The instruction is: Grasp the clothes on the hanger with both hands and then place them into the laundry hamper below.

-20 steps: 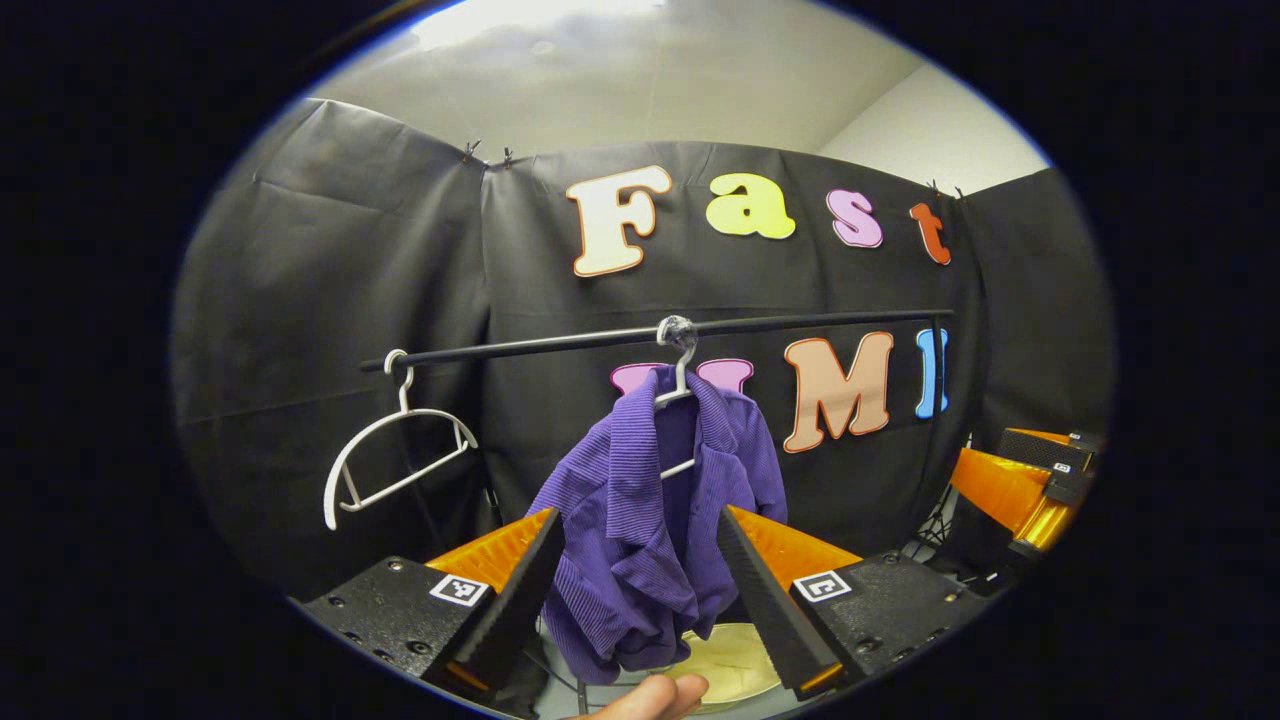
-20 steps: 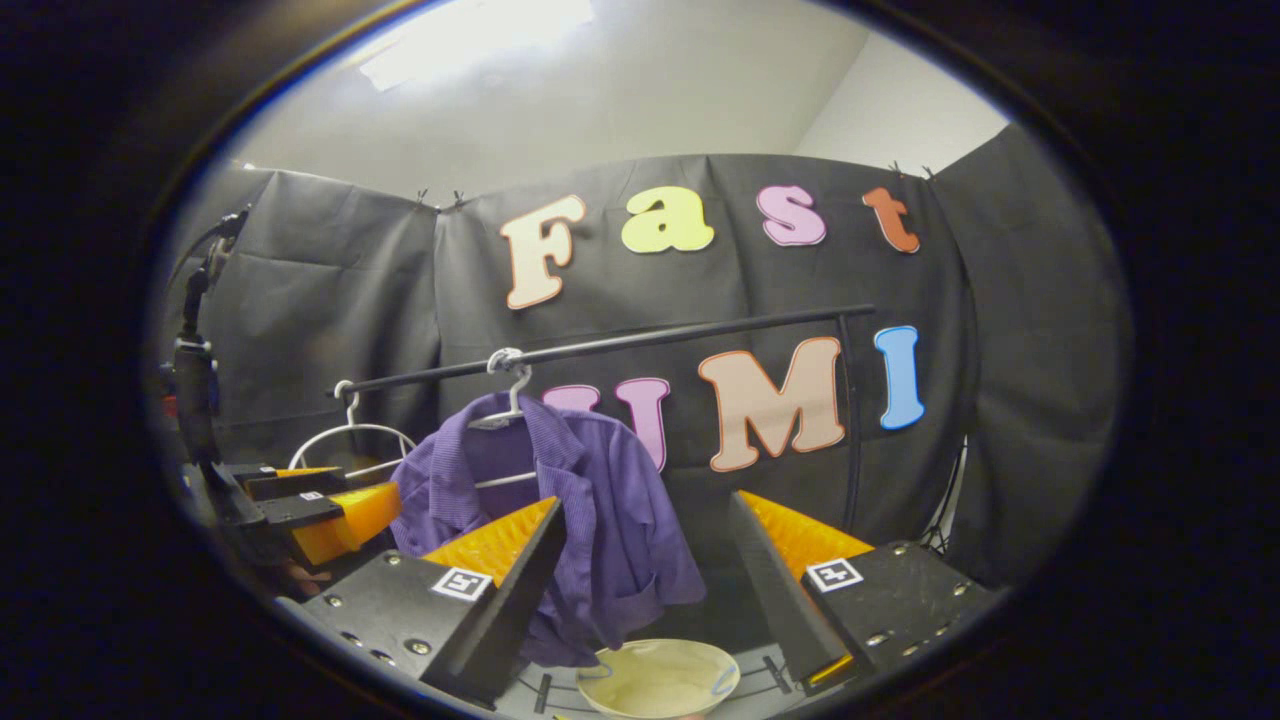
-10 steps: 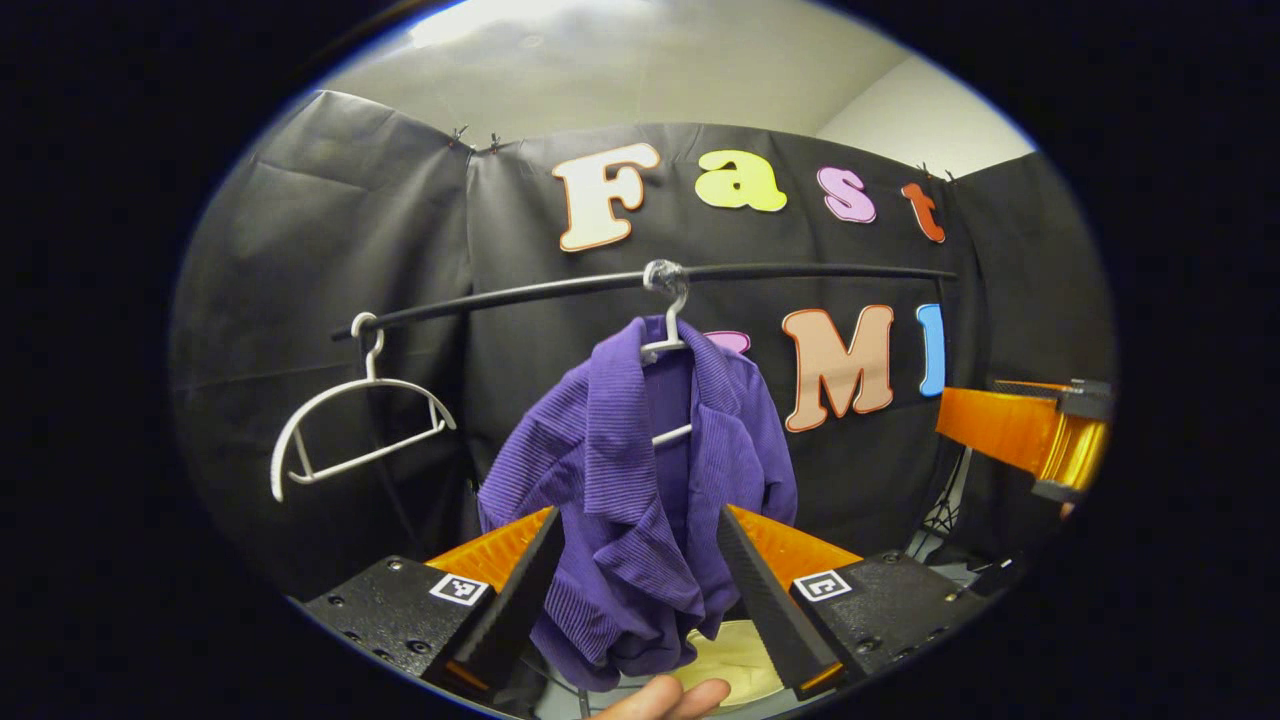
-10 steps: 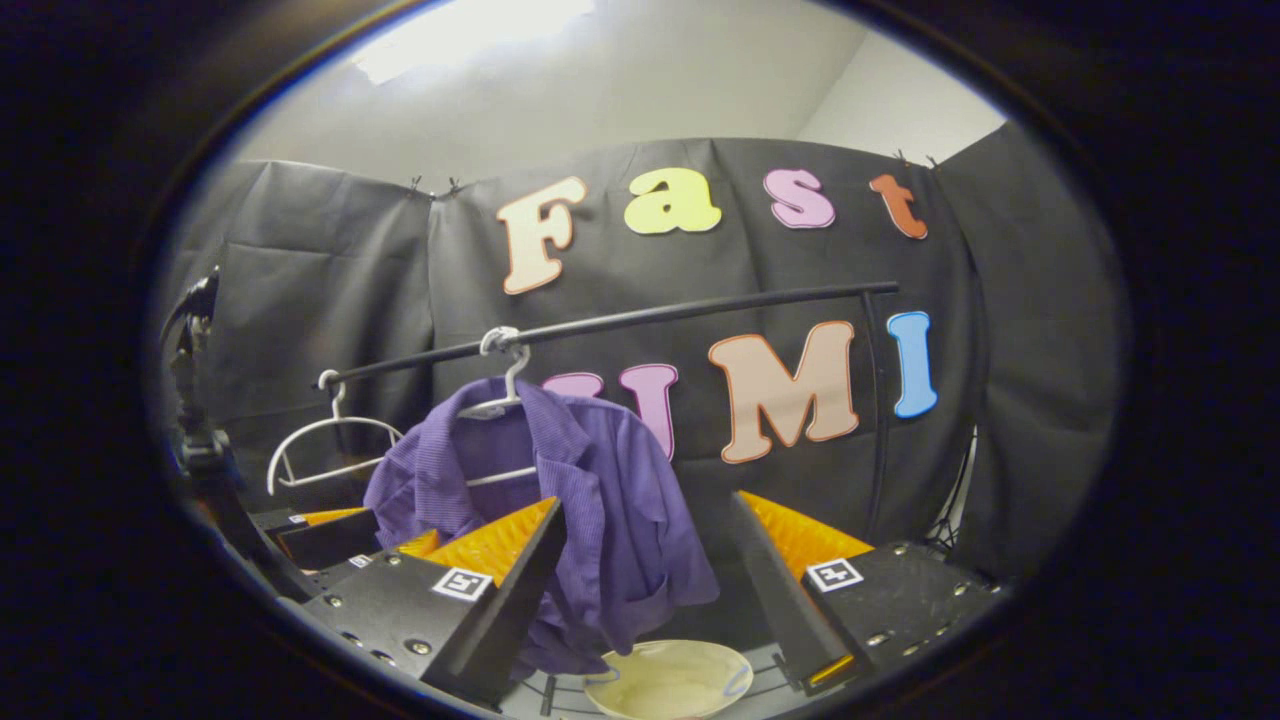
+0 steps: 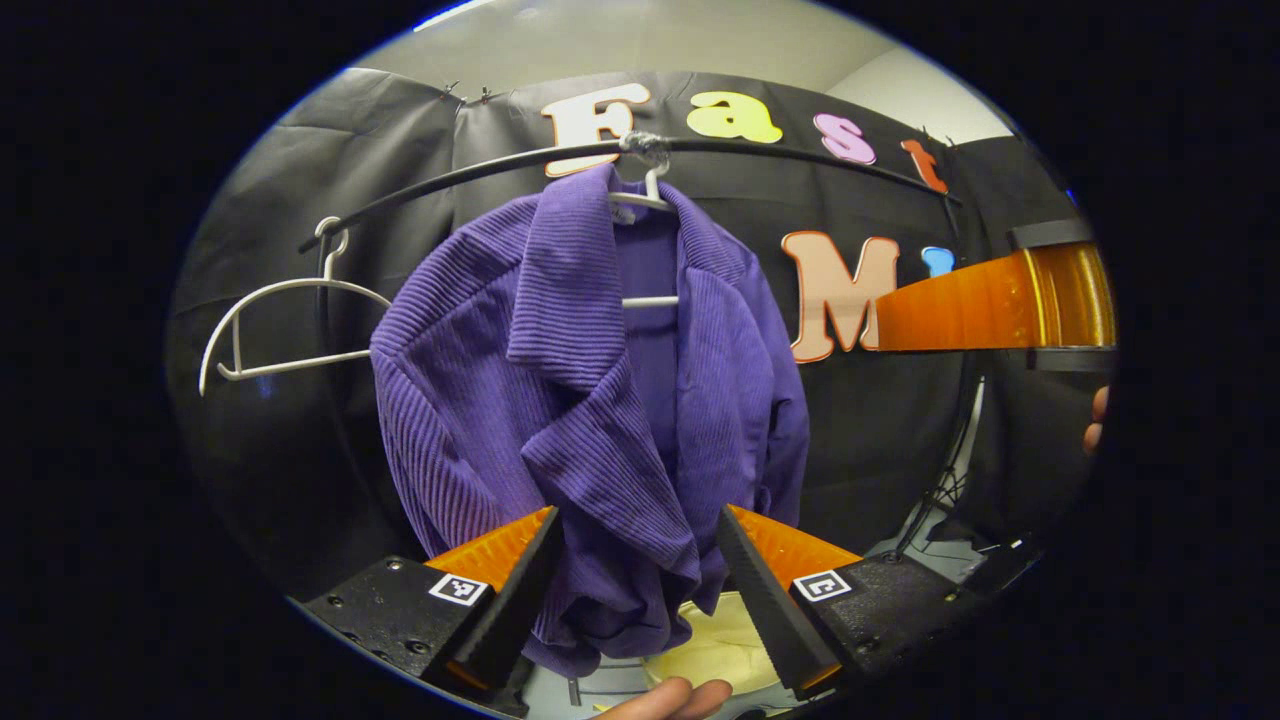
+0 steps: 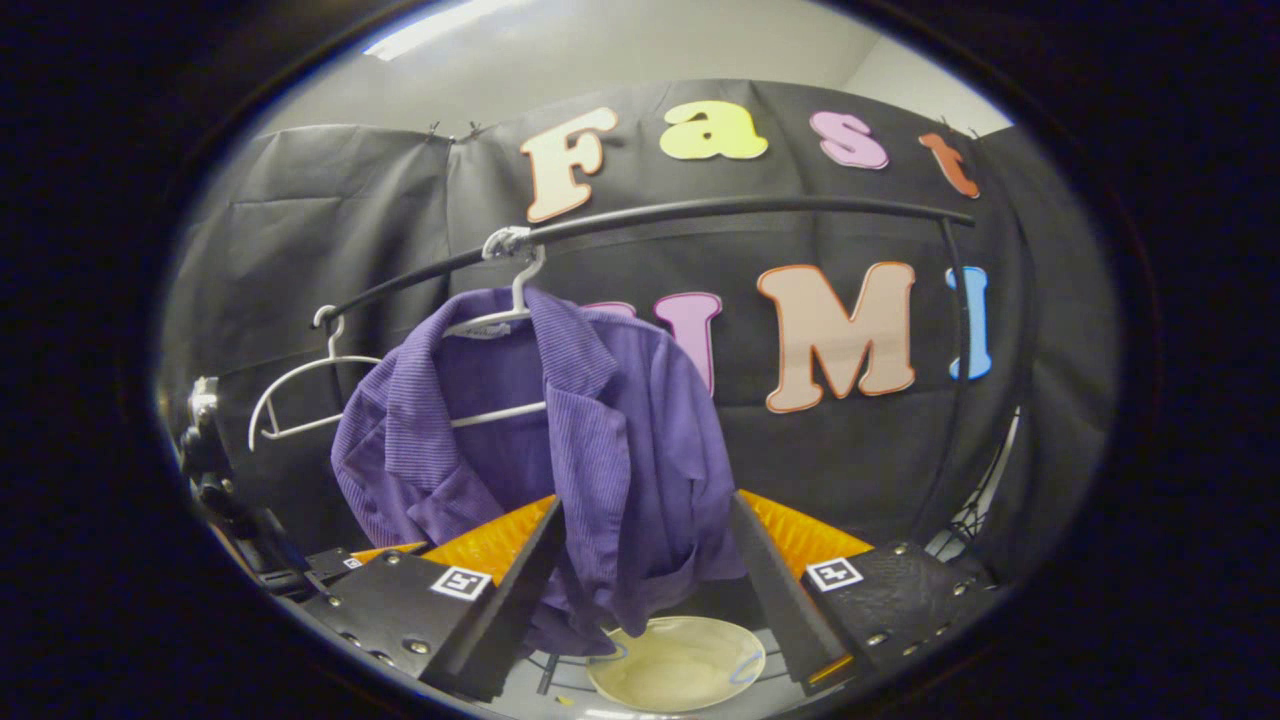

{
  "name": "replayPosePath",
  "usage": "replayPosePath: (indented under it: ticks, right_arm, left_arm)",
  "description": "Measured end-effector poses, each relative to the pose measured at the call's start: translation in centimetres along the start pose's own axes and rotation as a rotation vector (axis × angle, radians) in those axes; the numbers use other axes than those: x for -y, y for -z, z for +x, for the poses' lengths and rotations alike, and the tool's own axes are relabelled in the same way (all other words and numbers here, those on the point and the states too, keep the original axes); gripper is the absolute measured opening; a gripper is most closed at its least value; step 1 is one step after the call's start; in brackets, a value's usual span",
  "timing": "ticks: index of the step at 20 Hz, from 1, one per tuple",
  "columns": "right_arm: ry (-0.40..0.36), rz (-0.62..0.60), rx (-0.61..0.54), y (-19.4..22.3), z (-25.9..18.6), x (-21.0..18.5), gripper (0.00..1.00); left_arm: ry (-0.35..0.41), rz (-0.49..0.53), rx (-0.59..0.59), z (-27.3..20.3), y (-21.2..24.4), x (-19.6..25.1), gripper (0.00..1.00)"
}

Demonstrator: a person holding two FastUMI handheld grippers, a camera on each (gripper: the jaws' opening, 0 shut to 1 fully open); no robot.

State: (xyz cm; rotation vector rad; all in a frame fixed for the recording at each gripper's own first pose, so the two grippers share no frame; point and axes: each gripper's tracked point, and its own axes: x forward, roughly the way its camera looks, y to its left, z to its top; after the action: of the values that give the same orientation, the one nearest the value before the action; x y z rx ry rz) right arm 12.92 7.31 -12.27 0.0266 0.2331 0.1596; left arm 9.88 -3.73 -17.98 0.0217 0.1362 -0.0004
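Left tool (image 5: 632, 560) and right tool (image 6: 645, 560) both gape wide, empty, straddling the purple shirt (image 5: 590, 400) to pinch it; hamper (image 6: 680, 662) waits beneath the shirt.

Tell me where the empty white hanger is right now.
In both gripper views the empty white hanger hangs at the left end of the black rail, left of the purple shirt, apart from it.

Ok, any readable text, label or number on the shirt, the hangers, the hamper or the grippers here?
No readable text on any of them.
Left gripper and right gripper: black-and-white square markers behind the fingers, a pattern only, no words or numbers.
Purple shirt, empty hanger, hamper: no label or print visible.
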Motion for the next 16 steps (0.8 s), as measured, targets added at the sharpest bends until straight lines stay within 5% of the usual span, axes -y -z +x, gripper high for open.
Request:
replayPosePath:
  ticks: [3, 7, 13, 16]
  right_arm:
    - [-0.103, 0.003, -0.036, 0.5, 2.5, -1.1, 0.98]
    - [-0.189, 0.041, -0.023, -0.5, 6.4, -0.9, 0.98]
    - [-0.279, 0.086, -0.091, 0.3, 11.3, -1.1, 0.98]
    - [-0.313, 0.086, -0.088, 0.1, 12.4, -1.9, 0.99]
  left_arm:
    - [-0.059, -0.018, -0.012, 1.6, -0.5, 0.0, 0.96]
    - [-0.042, -0.053, -0.066, 3.5, 0.2, 1.2, 0.94]
    - [-0.071, 0.064, -0.045, 4.7, -1.7, 0.3, 0.51]
    - [-0.026, 0.022, -0.024, 4.9, -2.8, 1.1, 0.36]
